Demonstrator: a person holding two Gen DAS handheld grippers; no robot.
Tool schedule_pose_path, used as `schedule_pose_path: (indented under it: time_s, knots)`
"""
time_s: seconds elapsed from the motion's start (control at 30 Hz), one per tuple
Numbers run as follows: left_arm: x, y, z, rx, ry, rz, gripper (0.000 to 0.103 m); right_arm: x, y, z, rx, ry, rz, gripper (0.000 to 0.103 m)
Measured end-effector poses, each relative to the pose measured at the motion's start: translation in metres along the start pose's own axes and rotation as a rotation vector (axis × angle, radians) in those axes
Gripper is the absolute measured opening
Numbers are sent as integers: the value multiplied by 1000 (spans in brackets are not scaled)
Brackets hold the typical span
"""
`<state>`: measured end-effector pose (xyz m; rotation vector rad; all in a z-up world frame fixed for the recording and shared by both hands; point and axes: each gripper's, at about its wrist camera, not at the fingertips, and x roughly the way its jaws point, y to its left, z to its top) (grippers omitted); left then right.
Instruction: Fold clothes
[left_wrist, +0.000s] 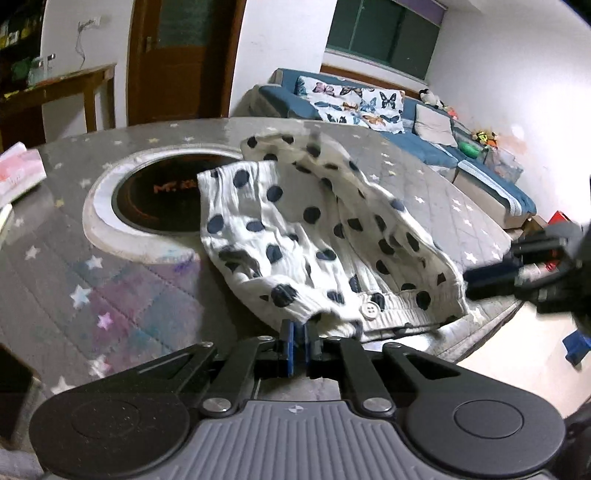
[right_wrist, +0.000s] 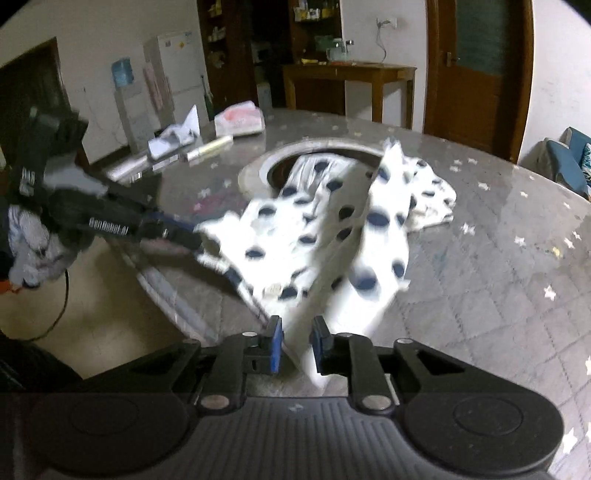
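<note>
A white garment with dark polka dots lies crumpled on the round grey star-patterned table. My left gripper is shut on its near hem by a white button. My right gripper shows at the right edge of the left wrist view, at the garment's right corner. In the right wrist view the garment is lifted and blurred. My right gripper has a fold of the cloth between its slightly parted fingers. The left gripper holds the garment's left edge there.
A dark round recess sits in the table's middle, partly under the garment. A pink packet, papers and tubes lie on the far side. A blue sofa, a wooden side table and a door stand around.
</note>
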<state>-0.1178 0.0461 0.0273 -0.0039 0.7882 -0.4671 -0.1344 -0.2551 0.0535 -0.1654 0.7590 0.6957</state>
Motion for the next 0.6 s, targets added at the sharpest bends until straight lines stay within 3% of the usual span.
schedule_pose_path:
  time_s: [0.13,0.3,0.37,0.6]
  knots:
    - [-17,2,9,35,-48,-8,8,-8,-19,31,19,-57,-11,30]
    - [-10,6,26,28,-106,-1,8,16,-37,80,-35,-116,-75,32]
    - [4,6,34,17,-117,-4,8,33,-45,100,-49,-121,-88,36]
    - [69,4,52,-7,-92,-30,8,111,-71,164,-69,-95,-112,37]
